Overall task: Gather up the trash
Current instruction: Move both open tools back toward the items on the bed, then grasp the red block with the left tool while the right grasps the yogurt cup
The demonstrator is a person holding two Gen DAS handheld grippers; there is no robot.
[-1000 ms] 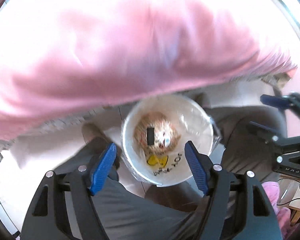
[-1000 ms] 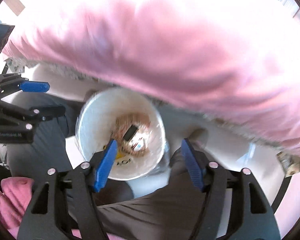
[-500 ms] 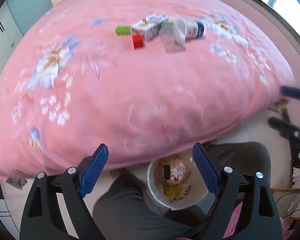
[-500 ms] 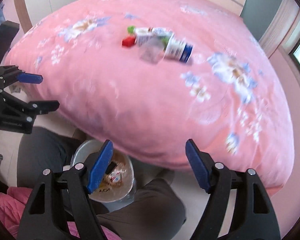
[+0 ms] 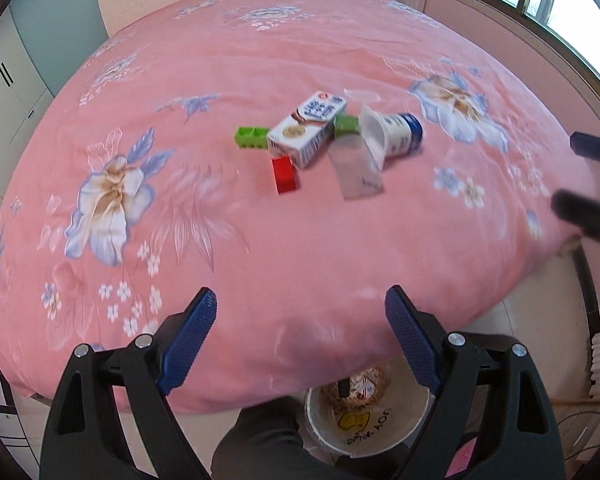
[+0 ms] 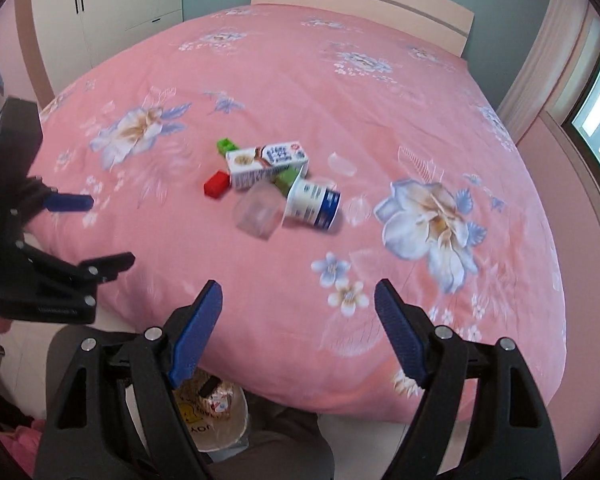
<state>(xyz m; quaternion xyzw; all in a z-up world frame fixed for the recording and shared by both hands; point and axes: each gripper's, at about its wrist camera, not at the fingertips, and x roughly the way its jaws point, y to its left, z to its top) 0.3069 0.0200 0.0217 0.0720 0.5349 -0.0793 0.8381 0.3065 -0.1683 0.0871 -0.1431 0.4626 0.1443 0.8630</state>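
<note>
Left gripper (image 5: 300, 312): its two blue pads are spread wide and hold nothing; it hangs over the near edge of the bed
Bed cover (image 5: 260, 240): pink with blue and white flowers, it fills most of both views
Green block (image 5: 251, 138): the leftmost thing of the small pile in the middle of the bed, touching the carton
Red block (image 5: 285, 175): just in front of the carton's near end
Milk carton (image 5: 307, 128): lies on its side, white with blue print
Clear plastic cup (image 5: 358, 170): lies tipped over, right of the red block (blurred, so the details are not sure)
Yogurt cup (image 5: 396, 136): white with a blue band, on its side behind the clear cup
Trash bucket (image 5: 380, 436): white, on the floor below the bed edge, with wrappers inside
Right gripper (image 6: 298, 304): also spread wide with nothing between the pads, well apart from the pile
</note>
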